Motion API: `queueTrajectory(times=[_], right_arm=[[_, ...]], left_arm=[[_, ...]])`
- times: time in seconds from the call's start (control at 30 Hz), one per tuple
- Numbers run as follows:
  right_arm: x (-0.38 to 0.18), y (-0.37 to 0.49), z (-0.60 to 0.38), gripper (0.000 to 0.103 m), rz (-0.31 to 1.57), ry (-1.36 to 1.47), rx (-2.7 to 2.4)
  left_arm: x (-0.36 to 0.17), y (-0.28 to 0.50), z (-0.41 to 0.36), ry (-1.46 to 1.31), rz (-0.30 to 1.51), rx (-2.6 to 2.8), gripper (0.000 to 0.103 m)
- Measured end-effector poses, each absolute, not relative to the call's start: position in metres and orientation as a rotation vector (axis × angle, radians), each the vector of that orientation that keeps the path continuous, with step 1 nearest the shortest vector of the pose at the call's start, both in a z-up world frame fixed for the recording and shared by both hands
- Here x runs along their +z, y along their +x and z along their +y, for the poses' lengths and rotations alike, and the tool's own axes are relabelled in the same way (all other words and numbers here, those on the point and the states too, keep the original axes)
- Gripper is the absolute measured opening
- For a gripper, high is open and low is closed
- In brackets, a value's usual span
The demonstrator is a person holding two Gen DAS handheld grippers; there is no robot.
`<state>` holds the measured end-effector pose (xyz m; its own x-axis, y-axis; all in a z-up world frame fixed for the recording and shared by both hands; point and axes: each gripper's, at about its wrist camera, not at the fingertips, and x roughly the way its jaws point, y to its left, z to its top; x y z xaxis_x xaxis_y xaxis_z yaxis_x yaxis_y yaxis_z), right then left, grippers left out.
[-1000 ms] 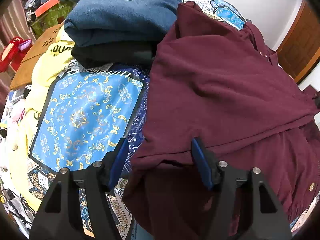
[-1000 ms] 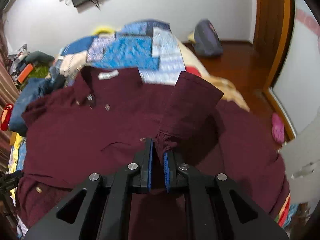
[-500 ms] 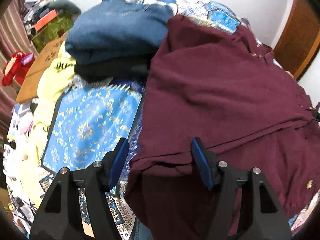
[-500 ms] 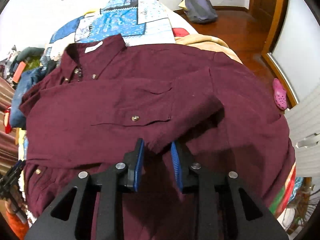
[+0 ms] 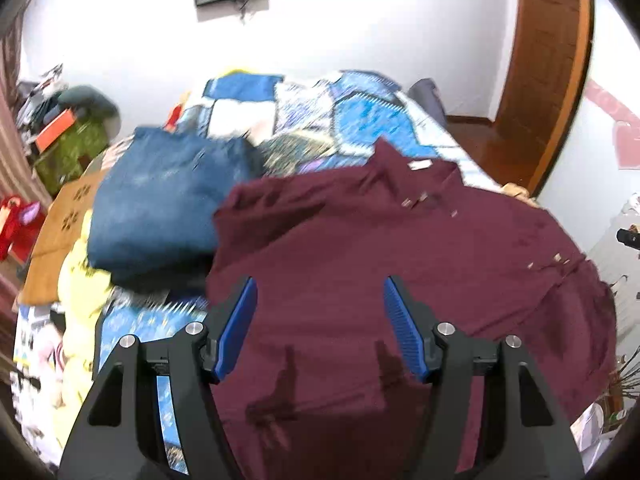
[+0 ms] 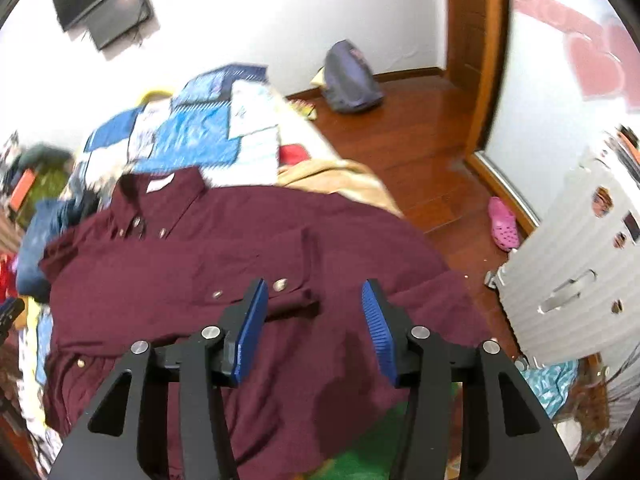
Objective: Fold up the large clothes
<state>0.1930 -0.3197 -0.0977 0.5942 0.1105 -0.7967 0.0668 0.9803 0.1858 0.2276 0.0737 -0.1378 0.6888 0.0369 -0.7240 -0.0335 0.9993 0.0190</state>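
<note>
So the dark maroon button-up shirt (image 6: 224, 264) is spread flat on the bed, collar toward the wall, sleeves folded in over the front. My right gripper (image 6: 314, 322) has its jaws partway apart, they've just been opening, and nothing's pinched between them. My left gripper (image 5: 320, 324) hangs over the shirt with jaws wide and empty. Beside the shirt sit folded blue jeans (image 5: 160, 208) on the blue patchwork quilt (image 5: 360, 120).
</note>
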Motion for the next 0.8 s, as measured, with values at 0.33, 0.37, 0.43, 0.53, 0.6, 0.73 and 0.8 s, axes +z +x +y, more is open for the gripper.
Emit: queueTrajectory(times=[0.33, 0.37, 0.43, 0.53, 0.6, 0.73, 0.8], right_arm=[[-0.163, 0.194, -0.393, 0.048, 1.056, 0.391, -0.121], [-0.171, 0.194, -0.397, 0.048, 1.071, 0.406, -0.130], [-0.191, 0.193, -0.406, 0.048, 1.109, 0.452, -0.153], [-0.225, 0.195, -0.423, 0.048, 1.163, 0.555, -0.181], [-0.234, 0.193, -0.434, 0.048, 1.163, 0.636, -0.176], [-0.243, 0.196, -0.447, 0.051, 1.125, 0.714, -0.188], [-0.246, 0.201, -0.450, 0.051, 1.109, 0.719, -0.200]], left_arm=[[-0.134, 0.262, 0.022, -0.029, 0.812, -0.075, 0.065], [-0.136, 0.265, 0.019, -0.032, 0.819, -0.083, 0.065], [-0.141, 0.269, 0.012, -0.033, 0.832, -0.098, 0.065], [-0.146, 0.273, 0.003, -0.026, 0.845, -0.114, 0.065], [-0.149, 0.275, -0.002, -0.019, 0.852, -0.121, 0.065], [-0.159, 0.279, -0.004, -0.020, 0.872, -0.123, 0.065], [-0.163, 0.280, -0.004, -0.026, 0.884, -0.120, 0.065]])
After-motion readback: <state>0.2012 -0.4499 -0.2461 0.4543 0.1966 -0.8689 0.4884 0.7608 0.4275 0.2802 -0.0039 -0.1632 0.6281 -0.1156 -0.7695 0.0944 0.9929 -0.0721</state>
